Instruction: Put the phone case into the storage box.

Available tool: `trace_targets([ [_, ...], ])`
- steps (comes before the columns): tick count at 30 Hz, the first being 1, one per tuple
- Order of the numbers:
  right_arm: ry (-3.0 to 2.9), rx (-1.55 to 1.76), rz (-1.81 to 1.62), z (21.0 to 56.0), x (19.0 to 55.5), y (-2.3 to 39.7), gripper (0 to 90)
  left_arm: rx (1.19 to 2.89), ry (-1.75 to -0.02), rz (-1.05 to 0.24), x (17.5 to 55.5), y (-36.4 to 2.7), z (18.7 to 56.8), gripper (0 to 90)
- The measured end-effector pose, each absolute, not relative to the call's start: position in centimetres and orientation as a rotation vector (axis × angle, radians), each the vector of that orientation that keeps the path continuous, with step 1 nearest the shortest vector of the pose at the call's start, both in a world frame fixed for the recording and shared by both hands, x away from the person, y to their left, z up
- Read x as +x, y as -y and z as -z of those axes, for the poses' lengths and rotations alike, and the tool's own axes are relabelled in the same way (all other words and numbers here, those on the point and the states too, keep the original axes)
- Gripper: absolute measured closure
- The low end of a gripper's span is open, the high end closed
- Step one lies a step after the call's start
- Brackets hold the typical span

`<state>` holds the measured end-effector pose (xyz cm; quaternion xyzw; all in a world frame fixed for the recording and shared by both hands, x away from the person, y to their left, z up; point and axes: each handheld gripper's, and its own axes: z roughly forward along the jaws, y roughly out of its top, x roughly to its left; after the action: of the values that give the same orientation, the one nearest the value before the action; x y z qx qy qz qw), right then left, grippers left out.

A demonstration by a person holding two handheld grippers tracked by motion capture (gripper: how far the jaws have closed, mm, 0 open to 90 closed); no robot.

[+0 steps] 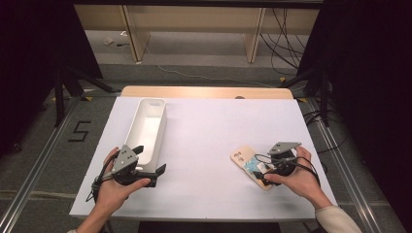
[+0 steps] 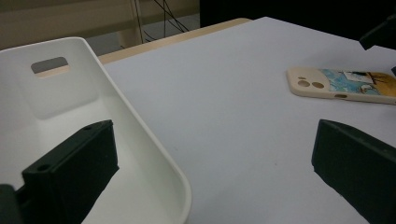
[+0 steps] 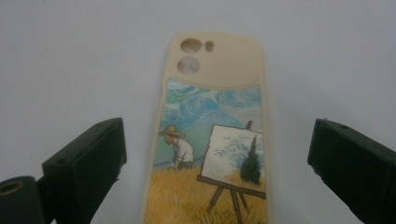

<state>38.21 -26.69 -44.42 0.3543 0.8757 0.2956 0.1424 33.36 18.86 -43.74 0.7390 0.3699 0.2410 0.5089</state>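
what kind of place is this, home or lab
Likely a lab or recording rig, not a home: a white-covered table framed by dark stands, loose cables on the floor, a taped "5" marker.

High view looks down on the whole surface [image 1: 204, 145] — each gripper view sits low, close; all three share the phone case [image 1: 250, 165].

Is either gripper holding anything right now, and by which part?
Nothing is held. The right gripper is open astride the phone case; the left gripper is open astride the white bin's rim.
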Motion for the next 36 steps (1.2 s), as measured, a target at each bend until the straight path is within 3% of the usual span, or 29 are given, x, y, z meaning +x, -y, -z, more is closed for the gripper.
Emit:
trace_targets([
  [13,-2.650,1.051,-0.611,44.9,41.0,24.1,0.3,1.776,-0.892,-0.579,33.3,-18.9,43.7,0.0],
  [36,-2.732,1.051,-0.375,46.4,42.0,23.1,0.4,1.774,-0.888,-0.574,33.3,-18.8,43.7,0.0],
])
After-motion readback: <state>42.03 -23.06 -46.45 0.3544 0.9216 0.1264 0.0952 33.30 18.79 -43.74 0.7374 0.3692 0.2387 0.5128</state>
